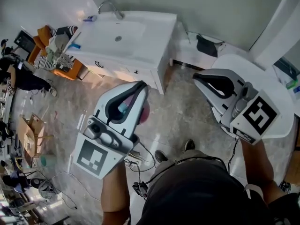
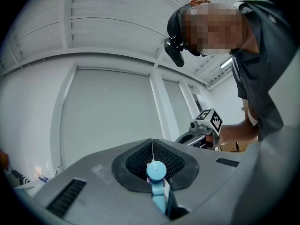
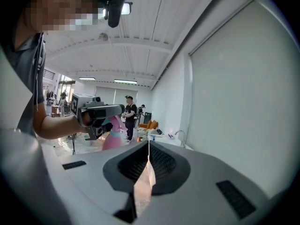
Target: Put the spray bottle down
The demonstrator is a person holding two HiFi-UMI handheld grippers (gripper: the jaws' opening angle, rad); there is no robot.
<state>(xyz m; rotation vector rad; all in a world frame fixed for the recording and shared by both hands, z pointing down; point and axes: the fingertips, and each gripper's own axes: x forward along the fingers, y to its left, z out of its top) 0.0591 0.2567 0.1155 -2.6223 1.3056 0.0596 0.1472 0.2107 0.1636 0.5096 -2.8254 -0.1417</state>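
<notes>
A spray bottle with a pink body (image 1: 145, 112) and a light blue head (image 2: 156, 171) hangs in my left gripper (image 1: 142, 85), which is shut on its neck. In the left gripper view the blue nozzle sits between the closed jaws, whose tips meet at the left gripper (image 2: 152, 142). From the right gripper view, the pink bottle (image 3: 112, 136) dangles under that gripper above the floor. My right gripper (image 1: 196, 77) is held to the right at about the same height, jaws shut, nothing in them; its tips meet at the right gripper (image 3: 149, 143).
A white sink cabinet (image 1: 154, 55) with a tap (image 1: 108, 6) stands ahead against the wall. A white rounded fixture (image 1: 281, 125) is at the right. Cardboard boxes (image 1: 29, 132), cables and clutter lie at the left on the marble floor (image 1: 173, 116). People stand far off.
</notes>
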